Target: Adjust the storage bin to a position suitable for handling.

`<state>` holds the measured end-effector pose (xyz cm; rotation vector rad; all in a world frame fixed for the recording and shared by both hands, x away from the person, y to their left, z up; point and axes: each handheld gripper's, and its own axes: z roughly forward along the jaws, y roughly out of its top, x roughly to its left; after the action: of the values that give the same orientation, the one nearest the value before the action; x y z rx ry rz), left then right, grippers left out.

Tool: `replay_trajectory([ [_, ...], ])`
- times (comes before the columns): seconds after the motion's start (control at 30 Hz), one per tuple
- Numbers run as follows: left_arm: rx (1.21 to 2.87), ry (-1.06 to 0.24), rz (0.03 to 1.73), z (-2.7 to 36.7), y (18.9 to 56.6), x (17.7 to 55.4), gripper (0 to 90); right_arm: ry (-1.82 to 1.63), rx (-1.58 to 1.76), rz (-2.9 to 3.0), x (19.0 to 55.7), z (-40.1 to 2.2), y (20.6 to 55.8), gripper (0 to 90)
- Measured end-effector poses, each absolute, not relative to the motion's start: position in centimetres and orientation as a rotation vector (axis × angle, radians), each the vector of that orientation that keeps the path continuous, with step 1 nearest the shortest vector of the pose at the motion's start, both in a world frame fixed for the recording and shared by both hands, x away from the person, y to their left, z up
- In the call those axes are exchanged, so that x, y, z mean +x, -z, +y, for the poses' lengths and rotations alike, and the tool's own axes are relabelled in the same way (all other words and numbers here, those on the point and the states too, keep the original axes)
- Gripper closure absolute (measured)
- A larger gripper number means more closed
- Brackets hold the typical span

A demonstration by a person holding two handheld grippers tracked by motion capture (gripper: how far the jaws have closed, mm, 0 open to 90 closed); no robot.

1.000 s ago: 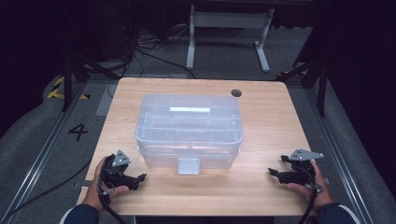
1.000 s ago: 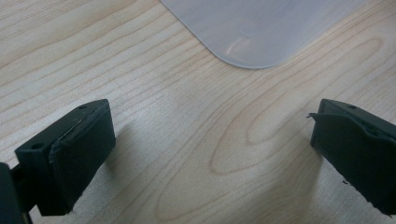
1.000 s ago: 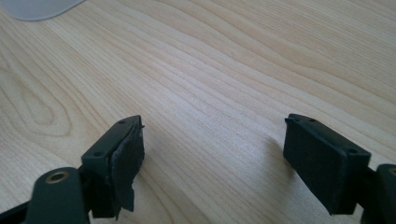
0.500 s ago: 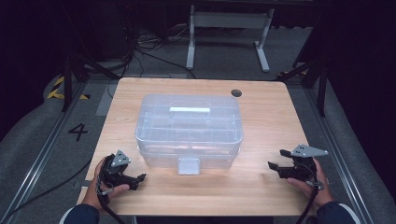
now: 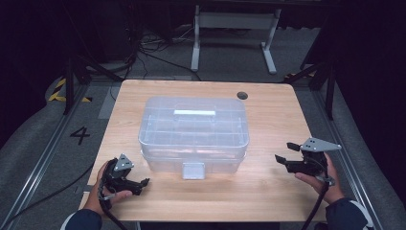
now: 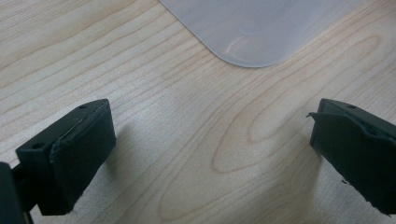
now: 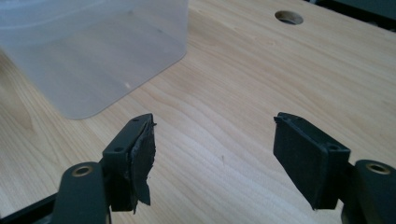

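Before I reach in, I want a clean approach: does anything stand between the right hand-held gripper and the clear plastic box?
Nothing visible does. Bare wooden table lies between the right hand-held gripper and the clear plastic box. Its jaws, which have just been closing a little, stand open with nothing between them. The cable hole sits farther back, off that line.

One clear plastic box [image 5: 194, 134] sits at the middle of one wooden desk [image 5: 268, 187], bearing one latch [image 5: 193, 170] at 6 o'clock and one handle [image 5: 194, 113] on its lid. One round hole [image 5: 242, 95] lies toward 1 o'clock. Two grippers: one [image 5: 141, 182] at 7 o'clock, one [image 5: 283, 152] at 4 o'clock.
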<state>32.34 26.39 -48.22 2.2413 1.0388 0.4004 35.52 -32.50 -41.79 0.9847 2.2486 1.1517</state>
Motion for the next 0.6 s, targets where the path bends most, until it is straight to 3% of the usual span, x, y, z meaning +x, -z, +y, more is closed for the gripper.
replay_trajectory([
  [0.6,2.241,-0.400,1.039,26.4,48.2,32.3,0.5,-1.224,0.816,2.243,37.0,-29.0,36.8,32.1],
])
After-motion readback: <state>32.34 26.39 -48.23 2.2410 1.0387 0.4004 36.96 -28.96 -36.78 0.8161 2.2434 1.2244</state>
